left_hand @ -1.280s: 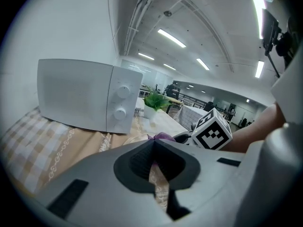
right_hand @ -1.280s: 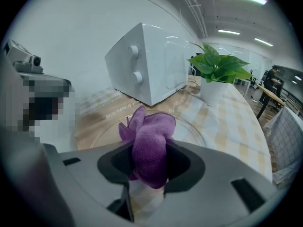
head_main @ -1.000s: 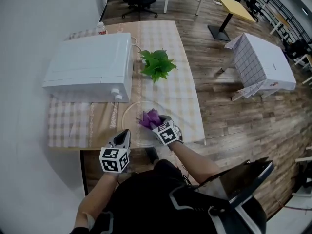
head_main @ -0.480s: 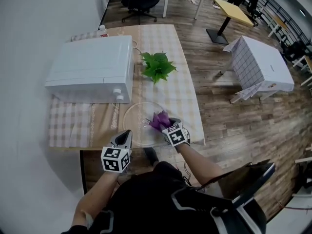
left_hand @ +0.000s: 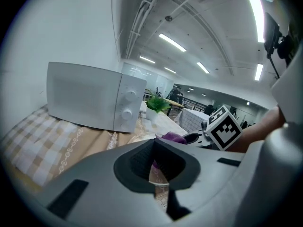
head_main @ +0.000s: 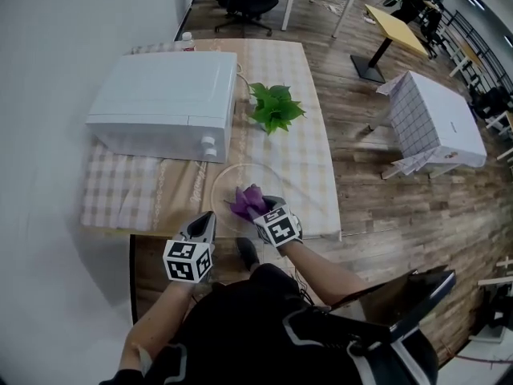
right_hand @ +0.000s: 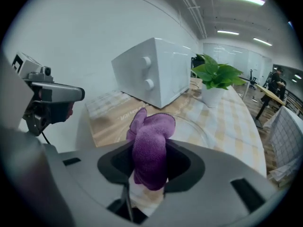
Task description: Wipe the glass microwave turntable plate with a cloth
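Cloth (head_main: 247,201), soft and light, sat bunched in my right gripper's (head_main: 256,206) clamped jaws on the plate (head_main: 276,187) before the microwave (head_main: 164,103); left gripper's (head_main: 203,224) narrowed jaws seemingly pinched its slippery, fragile rim.

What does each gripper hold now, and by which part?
The right gripper pinches the purple cloth by its bunched middle. The left gripper sits at the near rim of the glass turntable plate; a grip there cannot be told.
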`<act>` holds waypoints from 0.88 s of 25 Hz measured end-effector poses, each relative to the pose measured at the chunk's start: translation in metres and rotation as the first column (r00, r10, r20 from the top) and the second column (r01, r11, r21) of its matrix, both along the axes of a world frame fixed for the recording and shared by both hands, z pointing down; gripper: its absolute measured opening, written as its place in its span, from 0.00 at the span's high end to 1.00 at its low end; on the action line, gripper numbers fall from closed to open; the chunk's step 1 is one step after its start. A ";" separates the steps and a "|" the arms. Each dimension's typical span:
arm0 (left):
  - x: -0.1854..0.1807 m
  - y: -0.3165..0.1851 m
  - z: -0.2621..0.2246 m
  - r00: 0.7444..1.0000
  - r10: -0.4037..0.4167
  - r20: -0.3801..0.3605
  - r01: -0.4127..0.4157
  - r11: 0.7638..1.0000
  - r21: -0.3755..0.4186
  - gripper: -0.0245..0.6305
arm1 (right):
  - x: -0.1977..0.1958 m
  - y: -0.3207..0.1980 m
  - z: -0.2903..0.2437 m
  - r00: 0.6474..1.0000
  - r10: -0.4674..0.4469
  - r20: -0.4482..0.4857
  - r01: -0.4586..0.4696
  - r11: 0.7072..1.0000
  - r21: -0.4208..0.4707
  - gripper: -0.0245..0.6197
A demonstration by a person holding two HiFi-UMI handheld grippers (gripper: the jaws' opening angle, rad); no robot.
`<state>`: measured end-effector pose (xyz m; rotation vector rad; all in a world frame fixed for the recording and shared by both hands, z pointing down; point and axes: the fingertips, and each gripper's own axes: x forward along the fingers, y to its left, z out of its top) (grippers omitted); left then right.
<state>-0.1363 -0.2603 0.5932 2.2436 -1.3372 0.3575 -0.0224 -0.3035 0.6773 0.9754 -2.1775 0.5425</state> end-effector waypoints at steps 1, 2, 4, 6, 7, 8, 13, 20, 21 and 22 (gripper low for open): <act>-0.005 0.002 0.001 1.000 -0.011 0.004 0.011 1.000 -0.002 0.96 | -0.014 0.002 -0.001 1.000 -0.023 0.010 0.023 1.000 -0.003 0.72; -0.010 0.004 0.001 1.000 -0.024 0.008 0.024 1.000 -0.003 0.96 | -0.027 0.004 0.000 0.999 -0.046 0.016 0.047 0.999 -0.006 0.72; -0.021 0.009 0.002 0.998 -0.055 0.014 0.055 0.998 -0.008 0.96 | -0.052 0.008 0.000 0.995 -0.092 0.023 0.093 0.996 -0.011 0.72; -0.032 0.013 0.001 0.996 -0.085 0.021 0.085 0.996 -0.012 0.96 | -0.075 0.009 0.003 0.991 -0.132 0.036 0.132 0.991 -0.007 0.72; -0.036 0.014 0.000 0.995 -0.098 0.022 0.098 0.995 -0.014 0.96 | -0.086 0.008 0.005 0.988 -0.152 0.040 0.152 0.988 0.000 0.72; -0.041 0.016 -0.001 0.994 -0.110 0.020 0.111 0.994 -0.016 0.96 | -0.095 0.007 0.008 0.984 -0.175 0.037 0.175 0.984 0.008 0.72; -0.050 0.021 -0.010 0.990 -0.142 0.014 0.142 0.990 -0.013 0.96 | -0.117 0.010 0.019 0.971 -0.241 0.003 0.241 0.970 -0.013 0.72; -0.049 0.025 -0.005 0.990 -0.137 0.024 0.138 0.990 -0.029 0.96 | -0.109 0.010 0.029 0.977 -0.212 0.005 0.212 0.977 -0.027 0.72; -0.046 0.026 -0.004 0.991 -0.132 0.023 0.133 0.991 -0.031 0.96 | -0.106 0.011 0.030 0.978 -0.207 0.005 0.207 0.978 -0.029 0.72; -0.043 0.026 -0.004 0.992 -0.125 0.022 0.126 0.992 -0.032 0.96 | -0.103 0.012 0.031 0.979 -0.203 0.004 0.203 0.979 -0.030 0.72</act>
